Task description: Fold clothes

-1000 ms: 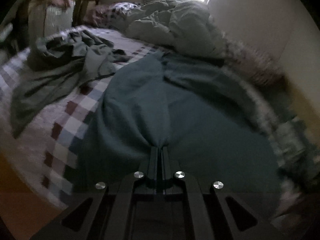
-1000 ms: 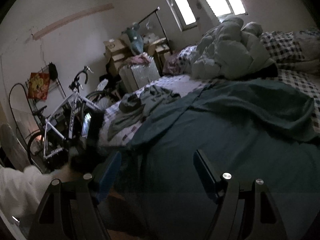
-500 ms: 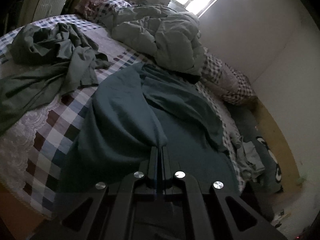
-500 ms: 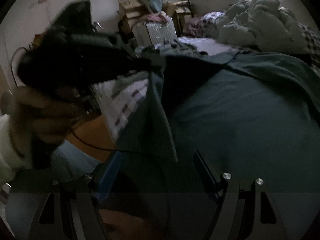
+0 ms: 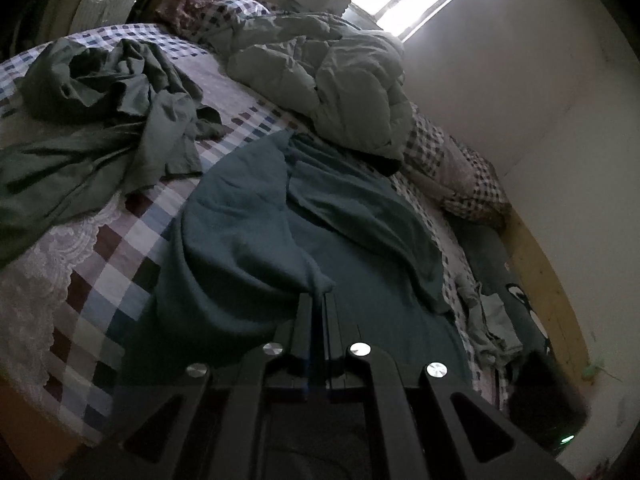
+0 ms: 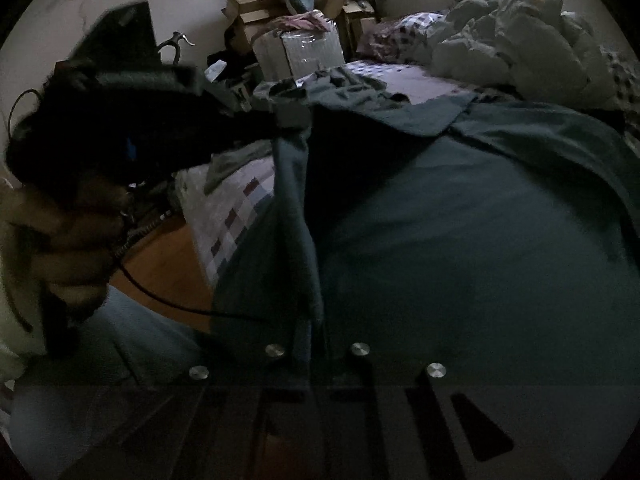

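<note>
A large teal garment (image 5: 248, 240) lies spread over the bed, one corner pulled up into a peak. My left gripper (image 5: 320, 296) is shut on that corner. In the right wrist view the same left gripper (image 6: 286, 120) appears at upper left, held by a hand (image 6: 68, 232), with a strip of the teal garment (image 6: 460, 240) hanging down from it. My right gripper (image 6: 316, 320) is shut on the lower end of that hanging edge, its fingers dark and close together.
A crumpled grey-green garment (image 5: 120, 112) lies on the checkered bedsheet (image 5: 120, 248) to the left. A bunched duvet (image 5: 332, 80) and a pillow (image 5: 460, 176) sit at the head. Clothes (image 5: 492, 320) lie beside the bed, with stacked boxes (image 6: 256, 4) behind it.
My right gripper's jaws stood wide apart and are now shut on the garment's hanging edge. The left gripper has kept its grip on the corner and tilted a little.
</note>
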`<state>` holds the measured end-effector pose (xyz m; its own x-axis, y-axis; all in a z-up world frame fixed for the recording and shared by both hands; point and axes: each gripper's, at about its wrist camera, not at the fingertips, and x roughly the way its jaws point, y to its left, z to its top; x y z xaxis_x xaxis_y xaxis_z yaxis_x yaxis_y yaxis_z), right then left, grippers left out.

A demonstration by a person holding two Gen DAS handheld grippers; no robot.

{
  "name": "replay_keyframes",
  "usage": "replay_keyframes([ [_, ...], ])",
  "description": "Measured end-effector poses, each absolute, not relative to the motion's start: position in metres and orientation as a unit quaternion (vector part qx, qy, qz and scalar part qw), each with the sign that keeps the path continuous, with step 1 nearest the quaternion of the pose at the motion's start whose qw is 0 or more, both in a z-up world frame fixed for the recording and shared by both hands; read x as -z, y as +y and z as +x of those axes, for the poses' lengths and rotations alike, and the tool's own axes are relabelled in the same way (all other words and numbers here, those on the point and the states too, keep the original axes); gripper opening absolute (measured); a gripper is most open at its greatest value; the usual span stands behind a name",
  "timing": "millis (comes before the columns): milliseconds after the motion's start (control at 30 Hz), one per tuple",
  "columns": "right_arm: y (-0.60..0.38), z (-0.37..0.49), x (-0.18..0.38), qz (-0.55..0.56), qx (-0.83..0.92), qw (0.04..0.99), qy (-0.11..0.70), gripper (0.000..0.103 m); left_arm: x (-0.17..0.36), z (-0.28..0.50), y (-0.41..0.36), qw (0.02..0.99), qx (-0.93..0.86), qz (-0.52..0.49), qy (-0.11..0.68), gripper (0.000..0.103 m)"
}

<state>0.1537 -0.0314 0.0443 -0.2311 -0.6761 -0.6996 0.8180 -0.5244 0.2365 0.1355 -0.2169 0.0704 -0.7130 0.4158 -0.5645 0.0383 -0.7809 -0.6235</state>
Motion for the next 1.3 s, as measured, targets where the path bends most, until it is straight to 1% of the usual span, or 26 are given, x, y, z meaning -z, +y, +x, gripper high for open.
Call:
replay_keyframes([
  [133,-0.023,0.155,-0.078,0.377,0.788,0.478,0.09,0.001,-0.071,0.134,-0.219,0.123,-0.867,-0.356,-0.326,0.002],
  [233,-0.023,0.16,-0.102,0.36,0.792,0.48,0.109,0.001,-0.076,0.134,-0.219,0.141,-0.866,-0.351,-0.326,0.004],
  [267,-0.023,0.162,-0.108,0.357,0.793,0.481,0.113,0.0,-0.077,0.135,-0.221,0.142,-0.865,-0.351,-0.328,0.01],
  [300,-0.023,0.163,-0.114,0.355,0.793,0.481,0.116,0.0,-0.078,0.136,-0.223,0.144,-0.865,-0.35,-0.33,0.028],
  [333,-0.023,0.164,-0.12,0.352,0.796,0.477,0.122,0.0,-0.079,0.137,-0.225,0.145,-0.864,-0.35,-0.332,0.04],
  [367,-0.023,0.165,-0.125,0.349,0.798,0.474,0.126,0.0,-0.079,0.138,-0.228,0.149,-0.862,-0.347,-0.337,0.062],
  [400,-0.021,0.165,-0.131,0.346,0.802,0.469,0.129,0.0,-0.077,0.14,-0.233,0.153,-0.86,-0.34,-0.35,0.076],
  [433,-0.018,0.164,-0.139,0.344,0.806,0.464,0.126,0.0,-0.076,0.142,-0.239,0.156,-0.857,-0.333,-0.362,0.078],
  [500,-0.011,0.163,-0.151,0.34,0.813,0.456,0.12,0.0,-0.072,0.145,-0.252,0.151,-0.849,-0.323,-0.391,0.081],
  [667,0.007,0.159,-0.18,0.329,0.834,0.429,0.107,0.0,-0.058,0.14,-0.27,0.144,-0.824,-0.329,-0.439,0.081],
  [967,0.032,0.13,-0.228,0.308,0.871,0.376,0.068,0.0,-0.042,0.106,-0.256,0.155,-0.802,-0.347,-0.46,0.081],
  [1167,0.036,0.096,-0.267,0.294,0.893,0.337,0.049,0.0,-0.027,0.072,-0.24,0.158,-0.783,-0.363,-0.48,0.081],
  [1300,0.039,0.066,-0.291,0.293,0.902,0.315,0.026,0.0,-0.027,0.052,-0.226,0.18,-0.784,-0.356,-0.476,0.081],
])
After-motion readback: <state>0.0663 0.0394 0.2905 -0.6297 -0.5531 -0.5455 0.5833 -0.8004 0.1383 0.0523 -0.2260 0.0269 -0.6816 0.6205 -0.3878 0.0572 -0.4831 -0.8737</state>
